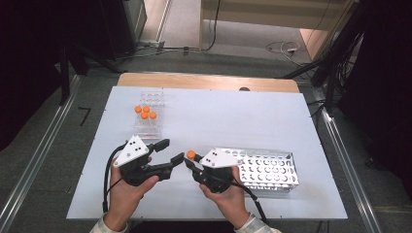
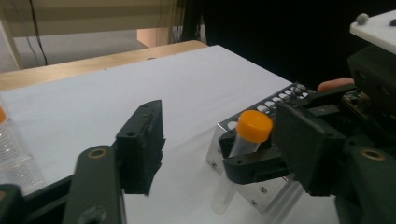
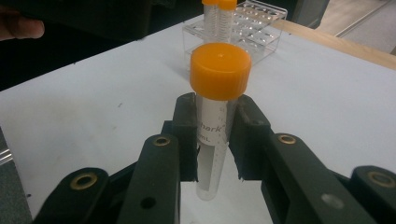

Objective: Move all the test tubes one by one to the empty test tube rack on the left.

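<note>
While right gripper (image 3: 215,135) clamps orange-capped tube (image 3: 215,112) upright below cap, item sits just left of metal rack (image 1: 272,170), above table (image 1: 218,116). Left gripper (image 1: 171,151): jaws apart, empty, just left of tube. Clear rack (image 1: 149,114) w/ 4 capped tubes: well apart from metal rack, far-left. Risk: tube tilts in grip, catches a hole edge.

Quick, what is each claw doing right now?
Left gripper: open, holding nothing.
Right gripper: closed on the orange-capped tube.
</note>
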`<move>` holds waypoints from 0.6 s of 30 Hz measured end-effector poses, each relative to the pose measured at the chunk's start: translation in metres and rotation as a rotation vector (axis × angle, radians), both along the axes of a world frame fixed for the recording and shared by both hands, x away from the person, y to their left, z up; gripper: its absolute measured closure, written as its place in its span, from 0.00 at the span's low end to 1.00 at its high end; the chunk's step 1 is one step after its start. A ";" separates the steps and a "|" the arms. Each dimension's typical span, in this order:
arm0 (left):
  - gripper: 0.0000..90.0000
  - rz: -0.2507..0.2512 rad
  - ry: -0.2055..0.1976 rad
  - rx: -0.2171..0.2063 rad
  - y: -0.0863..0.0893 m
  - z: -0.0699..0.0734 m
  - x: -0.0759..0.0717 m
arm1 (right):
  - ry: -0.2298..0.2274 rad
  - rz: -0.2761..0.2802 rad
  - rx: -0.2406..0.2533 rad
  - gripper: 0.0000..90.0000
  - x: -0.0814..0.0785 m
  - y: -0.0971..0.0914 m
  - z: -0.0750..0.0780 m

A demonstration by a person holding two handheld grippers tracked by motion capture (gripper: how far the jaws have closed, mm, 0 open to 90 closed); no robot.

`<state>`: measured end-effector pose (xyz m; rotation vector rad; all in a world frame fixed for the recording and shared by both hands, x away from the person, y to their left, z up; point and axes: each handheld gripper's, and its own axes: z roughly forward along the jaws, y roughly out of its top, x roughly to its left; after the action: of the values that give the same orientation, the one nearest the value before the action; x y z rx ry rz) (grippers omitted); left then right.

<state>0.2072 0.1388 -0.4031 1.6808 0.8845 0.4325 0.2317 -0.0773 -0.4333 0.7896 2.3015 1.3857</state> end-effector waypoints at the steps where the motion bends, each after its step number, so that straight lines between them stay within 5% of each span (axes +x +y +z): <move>1: 0.45 -0.008 0.002 0.003 -0.001 -0.001 0.000 | 0.001 0.002 -0.002 0.79 0.000 0.002 -0.001; 18: 0.72 -0.056 0.007 0.037 -0.014 -0.014 0.001 | 0.005 0.034 0.000 0.79 -0.004 0.014 -0.005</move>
<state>0.2082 0.1245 -0.4167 1.7380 0.8365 0.4073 0.2275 -0.0637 -0.4383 0.7579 2.3287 1.3994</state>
